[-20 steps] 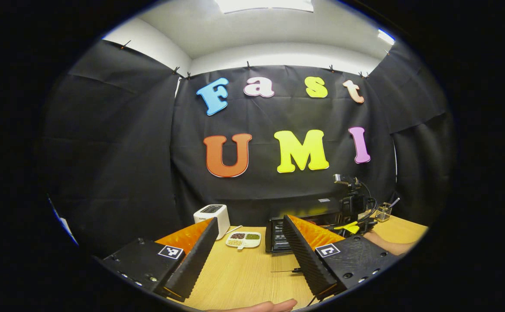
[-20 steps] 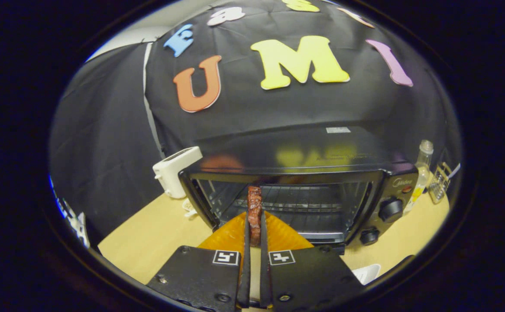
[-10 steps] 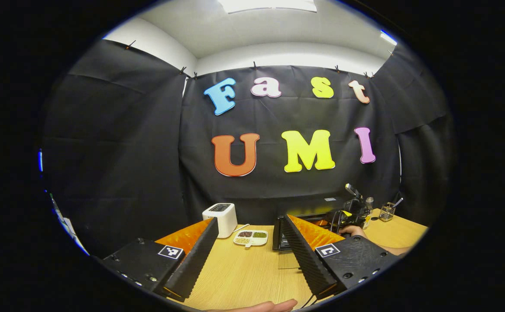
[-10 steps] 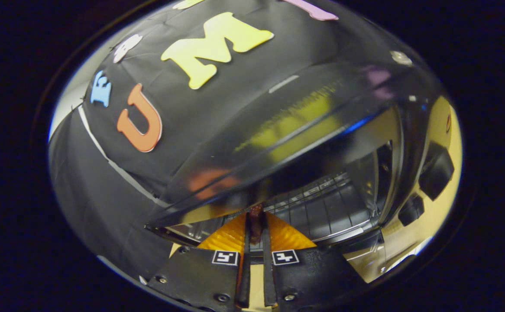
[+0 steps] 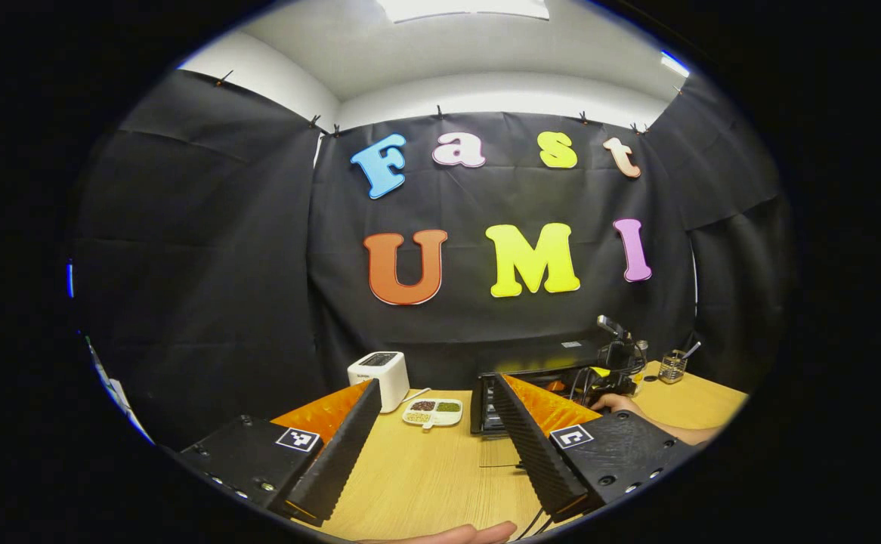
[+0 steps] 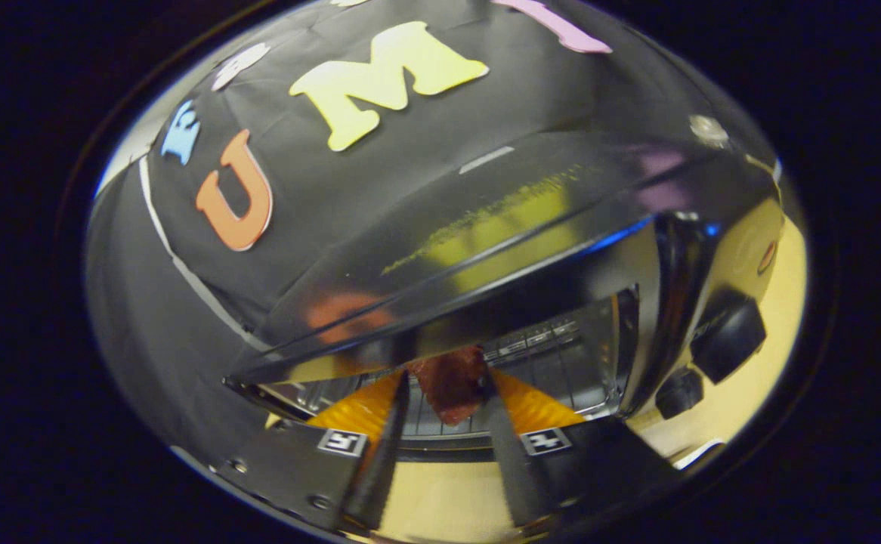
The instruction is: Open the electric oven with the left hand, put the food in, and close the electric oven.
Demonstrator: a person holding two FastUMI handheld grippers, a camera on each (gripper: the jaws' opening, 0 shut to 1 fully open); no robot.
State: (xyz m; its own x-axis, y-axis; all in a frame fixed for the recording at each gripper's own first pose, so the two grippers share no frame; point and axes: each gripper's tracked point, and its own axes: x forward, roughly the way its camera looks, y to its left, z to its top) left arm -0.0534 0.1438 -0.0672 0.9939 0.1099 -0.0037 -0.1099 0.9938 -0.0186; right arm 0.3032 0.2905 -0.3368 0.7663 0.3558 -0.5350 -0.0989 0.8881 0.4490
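Right gripper (image 6: 440,393) spread at oven (image 6: 531,249) mouth, meat (image 6: 448,381) between fingers.

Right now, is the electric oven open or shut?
Open. In the right gripper view the electric oven shows its bare wire rack, with the food at its mouth between the right tool's spread fingers.

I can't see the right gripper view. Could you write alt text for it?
A gripper reaches into the open electric oven, fingers parted around a reddish-brown piece of food lying over the wire rack. Two knobs sit on the oven's right panel, and a wooden table lies beneath.
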